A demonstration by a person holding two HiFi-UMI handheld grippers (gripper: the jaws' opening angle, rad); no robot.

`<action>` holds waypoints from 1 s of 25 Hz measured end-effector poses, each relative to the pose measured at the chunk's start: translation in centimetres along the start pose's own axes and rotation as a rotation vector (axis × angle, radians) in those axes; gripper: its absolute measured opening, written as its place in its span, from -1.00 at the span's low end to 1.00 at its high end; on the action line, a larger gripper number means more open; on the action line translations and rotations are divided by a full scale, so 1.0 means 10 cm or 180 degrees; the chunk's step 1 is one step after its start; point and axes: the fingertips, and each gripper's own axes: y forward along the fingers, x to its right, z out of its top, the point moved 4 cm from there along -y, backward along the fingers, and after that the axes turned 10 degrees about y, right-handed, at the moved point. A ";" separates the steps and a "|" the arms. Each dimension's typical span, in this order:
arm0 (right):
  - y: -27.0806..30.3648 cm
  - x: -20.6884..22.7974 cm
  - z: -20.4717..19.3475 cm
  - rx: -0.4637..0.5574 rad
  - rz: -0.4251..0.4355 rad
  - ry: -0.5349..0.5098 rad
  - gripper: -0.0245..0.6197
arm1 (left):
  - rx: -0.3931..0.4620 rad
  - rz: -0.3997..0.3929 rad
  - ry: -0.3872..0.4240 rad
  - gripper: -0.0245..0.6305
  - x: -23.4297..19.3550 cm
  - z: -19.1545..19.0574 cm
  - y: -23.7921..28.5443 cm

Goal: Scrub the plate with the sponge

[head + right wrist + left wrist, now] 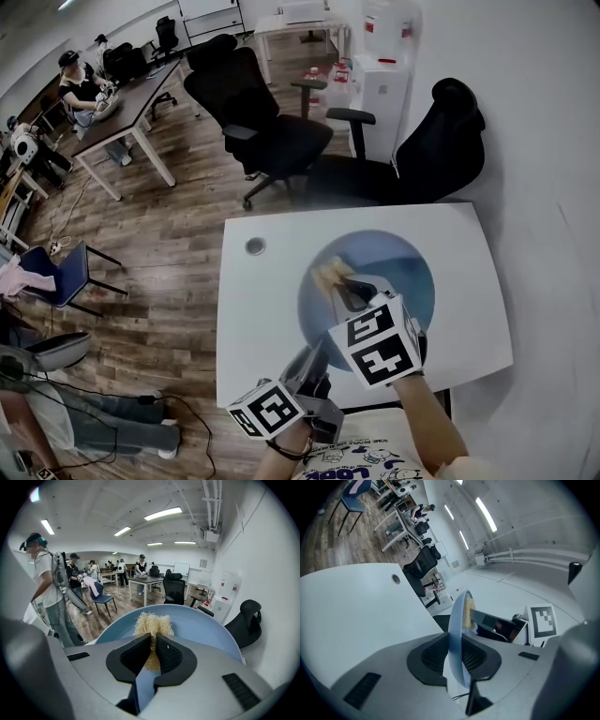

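- Fingers of the left gripper (pixel 452 656) are clamped on the near rim of the blue plate (pixel 458 620), which shows edge-on between them in the left gripper view.
- White bench (pixel 262 309) carries the plate, with a round grommet hole (pixel 255 246) near its far left corner.
- Beyond the bench lies a wood-plank floor (pixel 169 253). Long desks (pixel 122 112) with a seated person (pixel 75 89) stand at the far left, two black office chairs (pixel 272 131) are just behind the bench, and a white wall (pixel 544 112) runs along the right.
- On the right, the right gripper (pixel 152 651) has its fingers closed tight on a pale yellow, fibrous sponge (pixel 152 623).
- The sponge's frayed end sticks out past the fingertips and rests against the plate's inner face, left of its centre in the head view.
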 end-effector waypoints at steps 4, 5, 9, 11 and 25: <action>0.00 -0.10 -0.03 -0.0037 0.0080 -0.0042 -0.79 | 0.0024 -0.0029 -0.0046 -0.74 0.01 0.02 -0.01; 0.01 -0.12 -0.03 -0.0042 0.0105 -0.0052 -0.79 | 0.0039 -0.0033 -0.0057 -0.74 0.01 0.04 -0.02; 0.01 -0.19 -0.06 -0.0062 0.0200 -0.0053 -0.79 | 0.0077 -0.0020 -0.0068 -0.74 0.00 0.08 -0.02; 0.01 -0.21 -0.07 -0.0072 0.0233 -0.0041 -0.79 | 0.0091 -0.0016 -0.0071 -0.74 0.00 0.10 -0.02; 0.00 -0.35 -0.19 -0.0150 0.0432 -0.0016 -0.79 | 0.0220 0.0037 -0.0168 -0.74 -0.10 0.18 -0.08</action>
